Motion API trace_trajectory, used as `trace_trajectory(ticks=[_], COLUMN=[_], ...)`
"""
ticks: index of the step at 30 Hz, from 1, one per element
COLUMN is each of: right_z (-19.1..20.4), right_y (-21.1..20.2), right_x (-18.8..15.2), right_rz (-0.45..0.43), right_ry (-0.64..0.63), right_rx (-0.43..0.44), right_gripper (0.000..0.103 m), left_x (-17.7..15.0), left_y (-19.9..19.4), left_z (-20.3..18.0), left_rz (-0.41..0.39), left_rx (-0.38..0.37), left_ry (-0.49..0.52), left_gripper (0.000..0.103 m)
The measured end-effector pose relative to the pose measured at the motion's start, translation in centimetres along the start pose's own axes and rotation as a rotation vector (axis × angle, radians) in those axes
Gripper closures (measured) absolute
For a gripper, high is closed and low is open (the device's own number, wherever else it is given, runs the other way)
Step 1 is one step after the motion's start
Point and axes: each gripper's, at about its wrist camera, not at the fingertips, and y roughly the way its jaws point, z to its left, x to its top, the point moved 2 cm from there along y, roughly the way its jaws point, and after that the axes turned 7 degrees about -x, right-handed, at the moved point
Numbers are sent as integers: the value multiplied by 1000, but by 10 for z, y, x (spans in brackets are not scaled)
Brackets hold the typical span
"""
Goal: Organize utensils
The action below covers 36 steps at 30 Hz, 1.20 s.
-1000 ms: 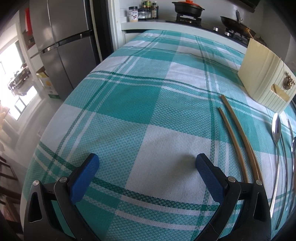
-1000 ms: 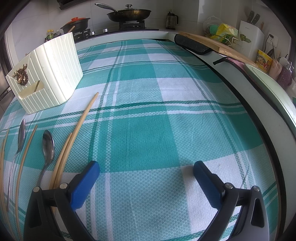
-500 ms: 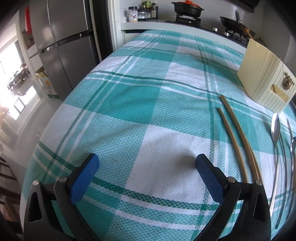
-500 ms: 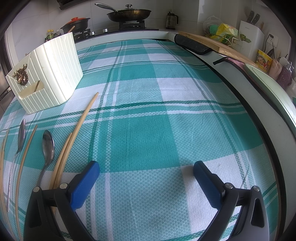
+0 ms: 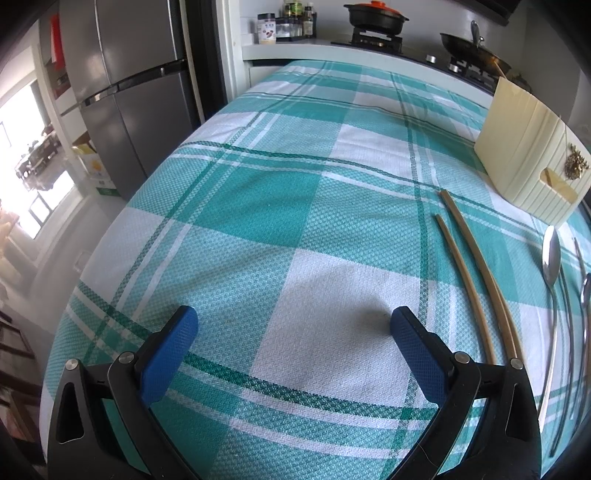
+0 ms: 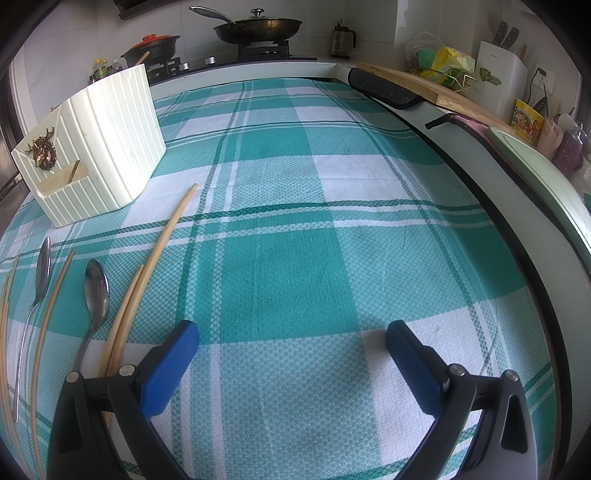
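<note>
While hovering over bare cloth: both grippers low above the teal-and-white checked tablecloth (image 6: 295, 258) on the bench.
Left gripper (image 5: 293, 332): jaws spread wide, nothing between the blue pads (image 5: 168, 360); only cloth in the gap.
Right gripper (image 6: 291, 341): jaws likewise spread wide and holding nothing; blue pads (image 6: 170, 369) apart over the cloth.
Chopsticks, left view: two bamboo chopsticks (image 5: 480, 273) lying flat just right of the left jaws, near ends running behind the right finger.
Chopsticks, right view: a close-lying pair of chopsticks (image 6: 155, 269) just left of the right jaws, near ends passing under the left finger; single chopstick (image 6: 51, 314) further left, more at the frame's left edge.
Spoons: one metal spoon (image 6: 96, 291) left of the right jaws, beside the pair; a second spoon (image 6: 41, 273) further left, bowls pointing away.
Utensil holder (image 6: 99, 147): cream ribbed caddy, upright, ahead and left of the right jaws, beyond the utensils' far tips; a gold ornament (image 6: 41, 147) on its front.
Beyond the bench: frying pan (image 6: 258, 27) on a stove, fridge (image 5: 136, 92) off to the left.
</note>
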Motion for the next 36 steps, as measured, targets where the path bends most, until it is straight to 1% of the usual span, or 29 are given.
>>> trace_trajectory(ticks=[6,36], right_z=[-1,-1], right_y=[0,0], right_x=[0,0], right_rz=[0,-1], right_ry=[0,0], right_rx=[0,-1], right_gripper=[0,0], left_x=[-2,-2], left_y=[-1,-1], left_z=[-2,0], left_rz=[0,0], left_rx=[14,8], left_ry=[-10,-15], left_gripper=[0,0])
